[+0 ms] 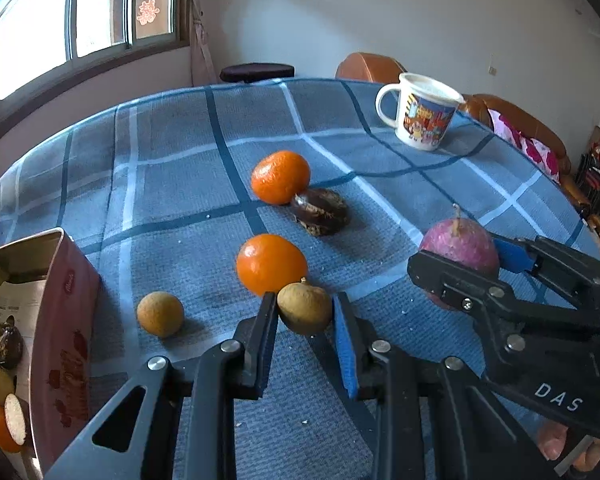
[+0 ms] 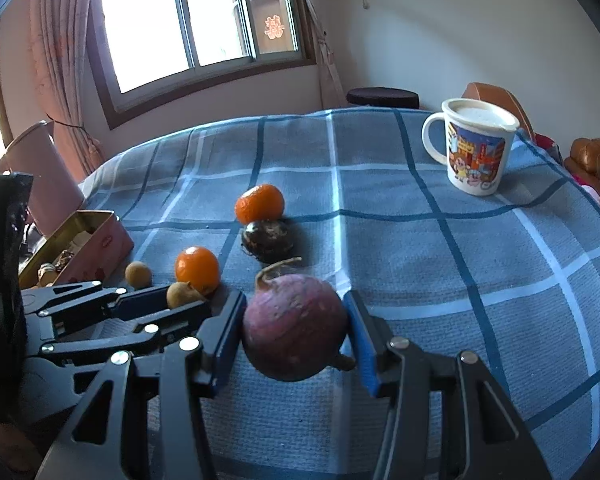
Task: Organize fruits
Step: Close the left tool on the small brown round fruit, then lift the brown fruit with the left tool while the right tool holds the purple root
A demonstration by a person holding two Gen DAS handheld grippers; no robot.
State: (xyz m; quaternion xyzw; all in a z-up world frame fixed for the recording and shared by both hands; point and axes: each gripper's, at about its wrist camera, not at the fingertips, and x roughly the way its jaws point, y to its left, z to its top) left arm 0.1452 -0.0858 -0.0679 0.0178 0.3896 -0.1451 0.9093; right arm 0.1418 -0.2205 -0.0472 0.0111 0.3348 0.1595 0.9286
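My left gripper (image 1: 305, 305) is shut on a small brown longan (image 1: 305, 310) resting on the blue checked tablecloth (image 1: 172, 184); the right wrist view shows that same longan (image 2: 179, 295) between its pads. My right gripper (image 2: 296, 320) is shut on a round purple root-like fruit (image 2: 296, 326) with a curled stem, at the right of the left wrist view as the purple fruit (image 1: 460, 246). Loose on the cloth lie two tangerines (image 1: 281, 177) (image 1: 271, 264), a dark brown chestnut-like piece (image 1: 320, 211) and a second longan (image 1: 160, 314).
An open pink tin box (image 1: 66, 312) with several food items inside stands at the left table edge. A cartoon-printed mug (image 1: 422, 114) stands at the far right. Brown seats (image 1: 516, 120) and a dark stool (image 1: 257, 72) sit beyond the table.
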